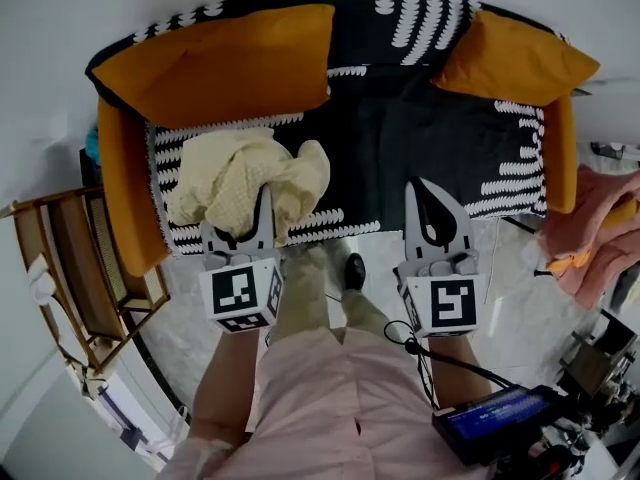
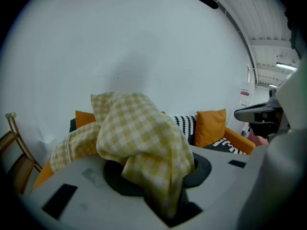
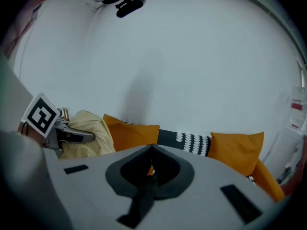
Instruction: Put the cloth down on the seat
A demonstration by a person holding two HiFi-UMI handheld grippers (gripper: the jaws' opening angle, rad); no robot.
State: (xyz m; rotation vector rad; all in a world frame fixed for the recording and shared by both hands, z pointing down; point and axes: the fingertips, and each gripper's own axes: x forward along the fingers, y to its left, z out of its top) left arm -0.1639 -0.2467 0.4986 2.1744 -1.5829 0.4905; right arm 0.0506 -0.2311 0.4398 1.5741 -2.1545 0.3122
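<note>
My cloth (image 1: 245, 183) is pale yellow with a small check pattern, soft and crumpled into a loose bundle. My left tongs (image 1: 263, 208) are closed on one fold of it, and the rest swells up and falls to both sides of them. It is over the front left corner of the seat (image 1: 420, 138). I cannot tell if it already touches. The seat is wide, covered in black fabric with white marks along its edges.

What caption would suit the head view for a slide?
Left tongs grip a bunched yellow checked cloth by the black sofa seat; right tongs shut, empty.
</note>
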